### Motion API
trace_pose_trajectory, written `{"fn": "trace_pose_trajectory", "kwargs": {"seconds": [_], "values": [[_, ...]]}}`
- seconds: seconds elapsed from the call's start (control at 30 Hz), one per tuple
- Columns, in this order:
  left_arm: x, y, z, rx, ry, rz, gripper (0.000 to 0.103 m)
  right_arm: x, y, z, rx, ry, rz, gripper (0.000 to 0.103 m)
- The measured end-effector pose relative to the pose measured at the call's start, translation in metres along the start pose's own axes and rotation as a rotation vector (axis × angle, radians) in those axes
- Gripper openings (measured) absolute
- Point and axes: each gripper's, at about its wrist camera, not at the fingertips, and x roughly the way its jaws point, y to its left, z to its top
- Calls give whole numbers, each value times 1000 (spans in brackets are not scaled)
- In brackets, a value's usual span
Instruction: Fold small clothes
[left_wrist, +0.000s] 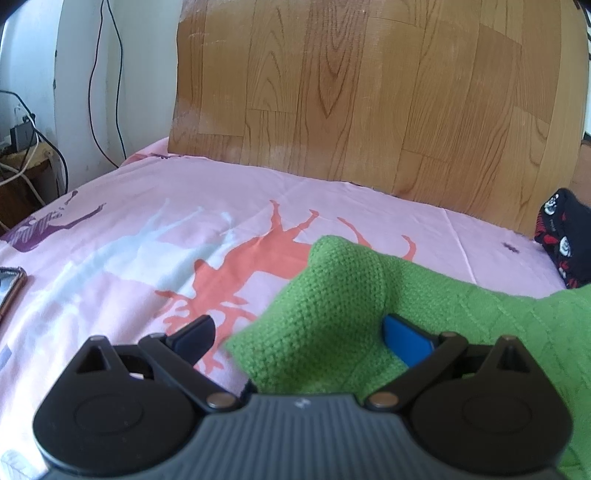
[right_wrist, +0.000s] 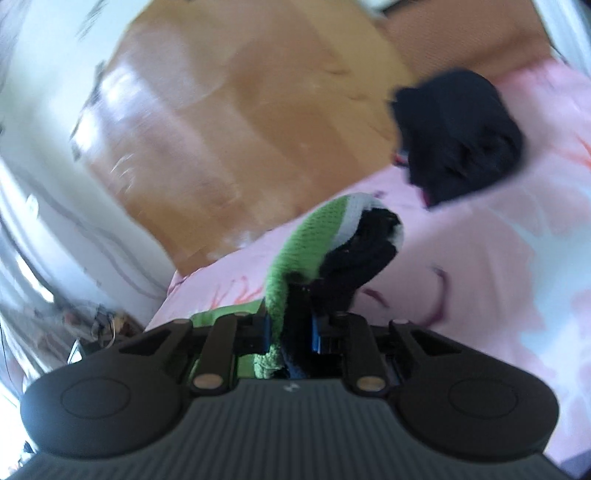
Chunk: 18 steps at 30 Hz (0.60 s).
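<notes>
A green knitted garment (left_wrist: 332, 314) lies on the pink bedsheet (left_wrist: 147, 221), with one corner bunched up between the fingers of my left gripper (left_wrist: 301, 332). That gripper is open, its jaws wide apart on either side of the raised fold. In the right wrist view, which is blurred by motion, my right gripper (right_wrist: 290, 328) is shut on another part of the green garment (right_wrist: 306, 240), which shows a white band and a black patch and is lifted off the sheet.
A wooden headboard (left_wrist: 369, 92) stands behind the bed. A folded black patterned cloth (left_wrist: 561, 236) lies at the right by the headboard, also seen in the right wrist view (right_wrist: 458, 136). Cables and a small stand (left_wrist: 29, 155) are at the left. A framed object (left_wrist: 11, 291) lies at the left edge.
</notes>
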Motion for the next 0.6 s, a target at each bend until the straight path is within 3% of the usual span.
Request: {"fn": "trace_pose_trajectory", "kwargs": {"seconds": [0.13,0.23,0.6], "values": [[-11,29,4,-151,-45,-118,99,16,45,-1,-162,19,10,22],[-14,55,6,-290,-63,-161,99,35,77,-7,-286,51,18,22],[-32,109,6,-489,-190,-158,99,130,140,-40,-547,251,80,22]]}}
